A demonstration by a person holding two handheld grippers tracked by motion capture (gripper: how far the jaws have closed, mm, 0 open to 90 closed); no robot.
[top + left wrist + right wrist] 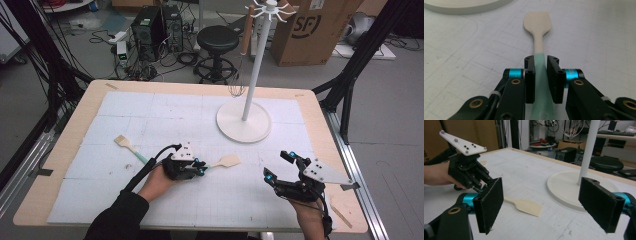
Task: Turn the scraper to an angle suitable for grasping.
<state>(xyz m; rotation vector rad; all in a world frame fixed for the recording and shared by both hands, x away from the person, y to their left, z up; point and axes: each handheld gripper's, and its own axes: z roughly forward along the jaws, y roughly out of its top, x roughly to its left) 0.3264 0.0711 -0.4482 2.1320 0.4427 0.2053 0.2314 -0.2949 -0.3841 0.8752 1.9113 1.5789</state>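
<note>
A spatula with a cream head [537, 21] and a pale green handle lies flat on the white mat, its head pointing towards the rack. My left gripper [540, 62] is low over it, shut on the green handle, with both pads against its sides. In the high view that spatula [229, 161] sits mid-table right of my left gripper [201, 168]. A second spatula [126, 143] of the same kind lies further left. My right gripper [541, 200] hovers at the table's right with its jaws wide open and nothing between them.
A white rack stands on a round base [243, 122] at the back right of the mat, with a wooden-handled whisk [242, 47] hanging from a hook. The wooden table edge [345, 200] runs just right of my right hand. A stool, computers and a cardboard box stand behind the table.
</note>
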